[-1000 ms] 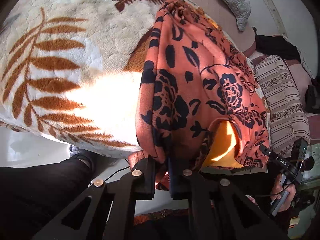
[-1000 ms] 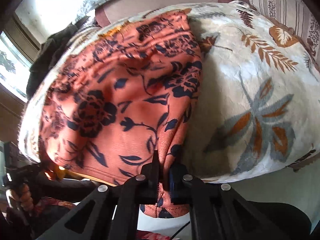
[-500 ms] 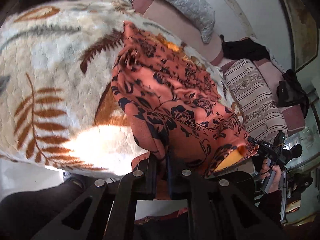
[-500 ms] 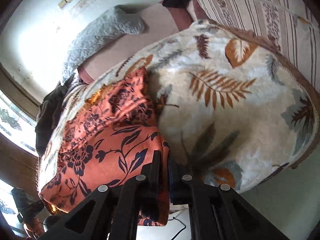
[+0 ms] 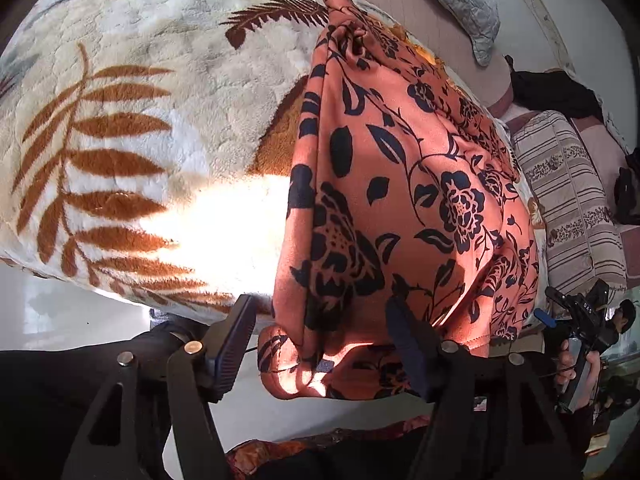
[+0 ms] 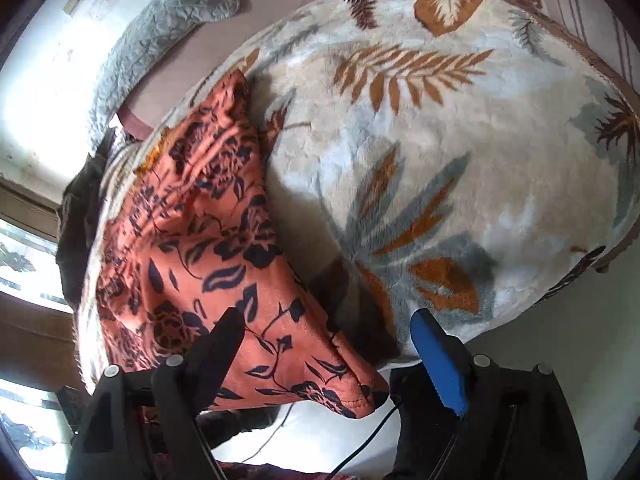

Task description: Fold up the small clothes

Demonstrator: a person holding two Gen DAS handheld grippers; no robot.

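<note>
Fleecy bedding fills both views: a cream blanket (image 5: 152, 128) printed with rust and grey fern leaves covers the bed, and on it lies the orange floral garment (image 5: 400, 184), a small piece of clothing patterned with dark blue flowers and vines. In the left wrist view the garment runs from about 12 o'clock down to 6 o'clock, its near hem bunched and drooping over the blanket's edge; a sliver of yellow lining shows at its far end. The left tool (image 5: 320, 336) has its jaws opening, spread to either side of that drooping hem, with cloth between them but neither pad pressing on it. In the right wrist view the garment (image 6: 192, 248) lies from 10 o'clock toward 6 o'clock, one corner pointing off the bed edge. The right tool (image 6: 328, 344) is opening as well: its dark finger overlaps the cloth at 7 o'clock, its blue pad (image 6: 436, 364) stands clear at 5 o'clock, and the corner lies loose between them. Farther out, a grey quilted pillow (image 6: 168, 20) rests at 11 o'clock, a striped cushion (image 5: 568, 200) lies at 3 o'clock in the left view, and a hand (image 5: 576, 368) grips the other tool's handle at 4 o'clock. No containers are visible.
</note>
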